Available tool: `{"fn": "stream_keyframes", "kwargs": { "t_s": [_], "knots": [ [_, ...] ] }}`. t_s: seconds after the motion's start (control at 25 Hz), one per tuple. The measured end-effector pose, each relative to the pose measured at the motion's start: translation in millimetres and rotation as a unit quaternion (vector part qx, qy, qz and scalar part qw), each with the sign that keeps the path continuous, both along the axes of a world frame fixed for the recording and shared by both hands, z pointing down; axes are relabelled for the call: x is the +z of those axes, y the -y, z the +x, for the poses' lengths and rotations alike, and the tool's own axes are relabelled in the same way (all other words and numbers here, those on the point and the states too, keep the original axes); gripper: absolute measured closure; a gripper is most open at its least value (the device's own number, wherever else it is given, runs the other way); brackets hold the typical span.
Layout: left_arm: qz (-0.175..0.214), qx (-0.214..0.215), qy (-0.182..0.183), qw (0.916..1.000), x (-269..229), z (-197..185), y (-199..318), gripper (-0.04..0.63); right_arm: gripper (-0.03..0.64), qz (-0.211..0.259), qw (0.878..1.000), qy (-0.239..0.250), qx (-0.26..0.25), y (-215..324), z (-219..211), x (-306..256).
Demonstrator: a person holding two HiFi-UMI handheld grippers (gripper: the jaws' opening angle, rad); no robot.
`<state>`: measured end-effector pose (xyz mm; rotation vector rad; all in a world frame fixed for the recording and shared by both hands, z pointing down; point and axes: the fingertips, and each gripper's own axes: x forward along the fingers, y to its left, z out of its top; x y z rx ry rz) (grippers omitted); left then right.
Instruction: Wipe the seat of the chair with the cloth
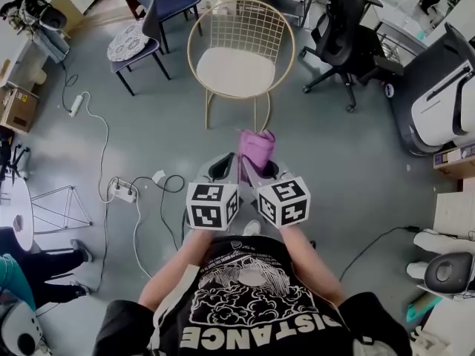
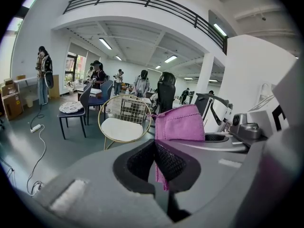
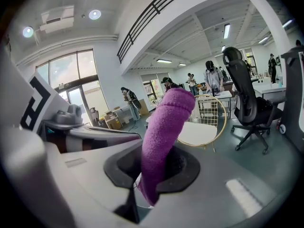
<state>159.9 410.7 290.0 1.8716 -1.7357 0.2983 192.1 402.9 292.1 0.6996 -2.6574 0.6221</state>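
My left tongs (image 2: 156, 161) and right tongs (image 3: 151, 172) both pinch the cloth (image 1: 257, 147); the chair (image 1: 234, 71) stands well apart ahead. I judge wiping not yet begun.

Grey floor (image 1: 341, 162): cables trail across its left half. Black office chair (image 1: 347, 39): upper right, on a wheeled star base. Dark blue chair (image 1: 148, 28): upper left, with a round patterned cushion (image 1: 125, 43) on its seat. White power strip (image 1: 124, 192): lower left, with cords plugged in. Second power strip (image 1: 76, 104): further left, near a cardboard box (image 1: 16, 108). Large white-and-black machine (image 1: 438, 95): at the right edge. Several people (image 2: 43, 80) stand in the background of the hall.
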Motion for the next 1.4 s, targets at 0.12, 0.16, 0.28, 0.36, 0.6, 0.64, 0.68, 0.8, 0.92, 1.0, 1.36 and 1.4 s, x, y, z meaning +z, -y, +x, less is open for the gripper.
{"fn": "stream_keyframes", "kwargs": {
  "t_s": [0.12, 0.16, 0.28, 0.36, 0.6, 0.64, 0.68, 0.8, 0.92, 1.0, 1.36, 1.4],
  "knots": [
    [-0.003, 0.003, -0.006, 1.0000, 2, -16, 18, 0.601, 0.557, -0.004, 1.000, -0.007, 0.000, 16, -16, 2],
    [-0.004, 0.004, -0.009, 0.9999, 1, -22, 25, 0.601, 0.557, -0.004, 1.000, -0.010, -0.001, 22, -23, 2],
    [-0.006, 0.012, -0.019, 0.9997, 0, -40, 45, 0.601, 0.557, -0.003, 1.000, -0.017, -0.001, 39, -43, -1],
    [-0.007, 0.019, -0.024, 0.9995, -1, -55, 57, 0.601, 0.557, -0.003, 1.000, -0.021, 0.004, 53, -57, -4],
    [-0.008, 0.039, -0.028, 0.9988, -3, -101, 86, 0.601, 0.557, -0.008, 0.999, -0.028, 0.018, 77, -102, -6],
    [-0.007, 0.044, -0.028, 0.9986, -3, -108, 90, 0.601, 0.557, -0.007, 0.999, -0.030, 0.020, 80, -110, -6],
    [-0.005, 0.048, -0.029, 0.9984, -4, -114, 95, 0.601, 0.557, -0.007, 0.999, -0.032, 0.023, 84, -117, -6],
    [-0.001, 0.058, -0.030, 0.9979, -5, -135, 106, 0.601, 0.557, -0.007, 0.999, -0.039, 0.028, 96, -137, -5],
    [-0.001, 0.060, -0.034, 0.9976, -4, -158, 113, 0.601, 0.557, -0.006, 0.999, -0.043, 0.030, 102, -159, -6],
    [-0.003, 0.062, -0.038, 0.9973, -2, -169, 117, 0.601, 0.557, -0.006, 0.999, -0.045, 0.030, 105, -171, -7],
    [-0.010, 0.062, -0.043, 0.9971, 5, -196, 127, 0.601, 0.557, -0.015, 0.998, -0.042, 0.035, 119, -198, -2],
    [-0.012, 0.061, -0.044, 0.9971, 7, -198, 128, 0.601, 0.557, -0.015, 0.998, -0.040, 0.037, 121, -199, -1]
  ]
}}
